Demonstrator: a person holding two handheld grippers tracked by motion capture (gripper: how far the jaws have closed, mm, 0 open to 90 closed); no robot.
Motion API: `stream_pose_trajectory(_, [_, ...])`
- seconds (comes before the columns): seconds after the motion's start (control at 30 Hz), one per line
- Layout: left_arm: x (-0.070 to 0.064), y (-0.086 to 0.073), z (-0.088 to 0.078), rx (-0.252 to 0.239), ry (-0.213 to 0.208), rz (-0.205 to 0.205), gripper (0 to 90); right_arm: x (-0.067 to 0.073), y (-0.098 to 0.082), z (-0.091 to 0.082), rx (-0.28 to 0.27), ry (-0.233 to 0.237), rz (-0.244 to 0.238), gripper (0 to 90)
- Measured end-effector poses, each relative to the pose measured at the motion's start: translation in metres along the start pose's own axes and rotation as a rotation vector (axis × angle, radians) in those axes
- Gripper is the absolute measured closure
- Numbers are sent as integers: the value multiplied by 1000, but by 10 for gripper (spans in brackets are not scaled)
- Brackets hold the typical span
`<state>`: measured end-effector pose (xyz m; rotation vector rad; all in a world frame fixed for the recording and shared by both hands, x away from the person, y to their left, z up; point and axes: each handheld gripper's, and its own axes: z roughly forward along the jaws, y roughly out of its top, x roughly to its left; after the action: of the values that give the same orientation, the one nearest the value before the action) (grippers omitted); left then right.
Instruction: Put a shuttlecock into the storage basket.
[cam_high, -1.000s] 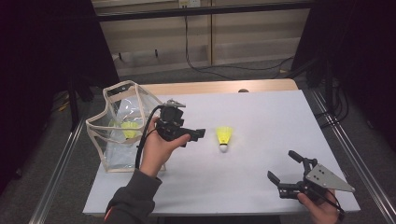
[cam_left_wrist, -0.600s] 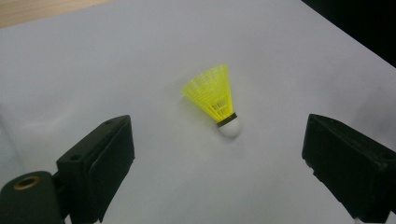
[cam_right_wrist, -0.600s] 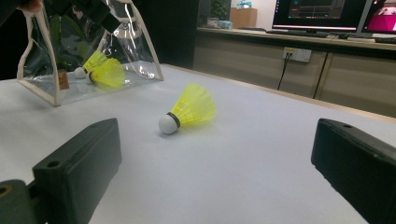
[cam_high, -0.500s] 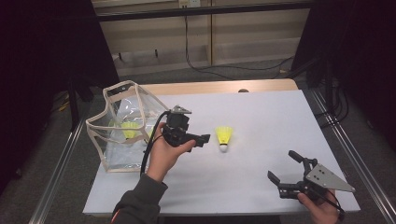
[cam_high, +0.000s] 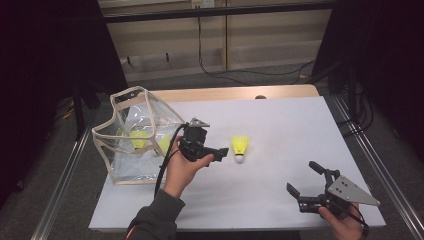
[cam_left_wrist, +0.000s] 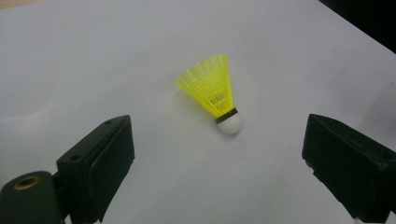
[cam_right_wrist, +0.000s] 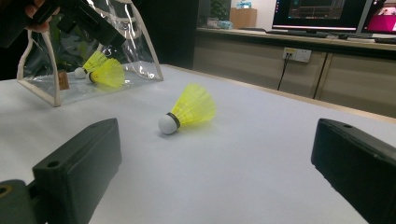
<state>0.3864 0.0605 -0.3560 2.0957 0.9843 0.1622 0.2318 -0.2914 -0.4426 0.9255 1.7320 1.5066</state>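
Since the earlier frames the left tool (cam_high: 218, 154) has travelled away from the bag (cam_high: 135, 137) and toward the shuttlecock (cam_high: 240, 146), while the right tool (cam_high: 306, 180) has stayed where it was.

That shuttlecock (yellow skirt, white cork) lies on its side on the bench (cam_high: 280, 125), just ahead of the left tool's jaws. In the left gripper view the shuttlecock (cam_left_wrist: 215, 95) sits ahead of and between the two jaws, nearer neither, with its cork pointing back toward the tool. The left tool (cam_left_wrist: 219, 175) is spread wide and holds nothing; its jaws touch nothing.

Behind the left tool, on its far side from the shuttlecock, stands the clear bag with pale trim, its mouth gaping upward. Two more yellow shuttlecocks (cam_high: 139, 138) lie inside it.

The right tool is well apart from all this, at the bench's near corner, held in the person's right hand (cam_high: 345, 225). Its jaws are also wide apart and empty. In the right gripper view the right tool (cam_right_wrist: 219, 168) looks across at the shuttlecock (cam_right_wrist: 189, 112), which lies well ahead between its jaws, with the bag (cam_right_wrist: 93, 60) farther off.
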Motion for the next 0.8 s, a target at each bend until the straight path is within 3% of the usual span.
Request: stream_pose_trajectory(0.8, [-13,-10,27,17,7,21,96,0,0,0,-1,1,1,15])
